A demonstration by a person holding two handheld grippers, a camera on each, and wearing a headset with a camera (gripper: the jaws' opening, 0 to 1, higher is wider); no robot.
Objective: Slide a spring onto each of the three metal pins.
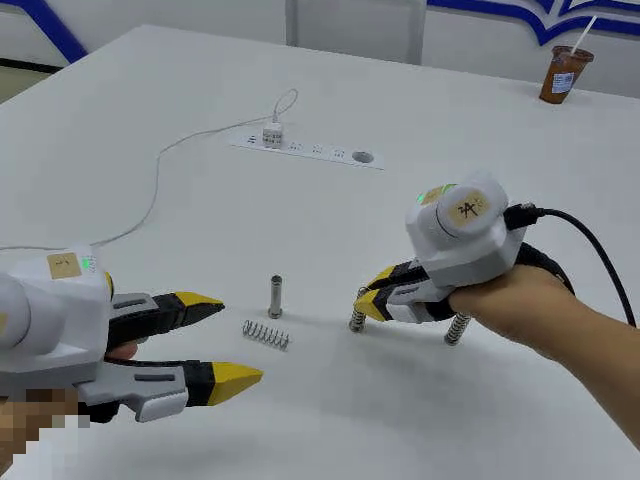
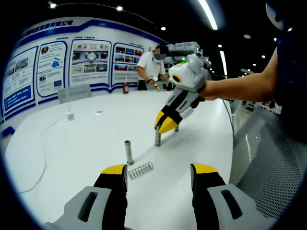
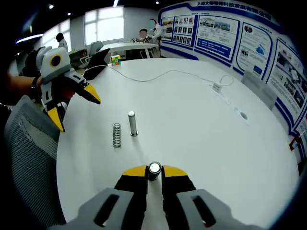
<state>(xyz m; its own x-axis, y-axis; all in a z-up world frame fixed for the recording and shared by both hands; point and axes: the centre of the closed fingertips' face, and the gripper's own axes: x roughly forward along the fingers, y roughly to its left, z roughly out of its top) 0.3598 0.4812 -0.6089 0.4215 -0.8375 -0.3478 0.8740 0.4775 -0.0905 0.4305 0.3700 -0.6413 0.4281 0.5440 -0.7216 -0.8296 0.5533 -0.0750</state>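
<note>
Currently: bare pin (image 1: 275, 297), upright on white tabletop (image 1: 420, 110). Loose spring (image 1: 265, 334) lies flat just beside the bare pin, on its near side. Left claw (image 1: 238, 338) is open and empty, near-left of the bare pin. Right claw (image 1: 374, 295) is closed on the top of the second pin (image 3: 154, 168), spring fitted, right of the bare pin. Third pin (image 1: 457, 328), spring fitted, farther right.

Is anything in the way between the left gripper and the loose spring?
Nothing visible: the spring lies on the table straight ahead of the open left gripper, beside the bare pin.
</note>
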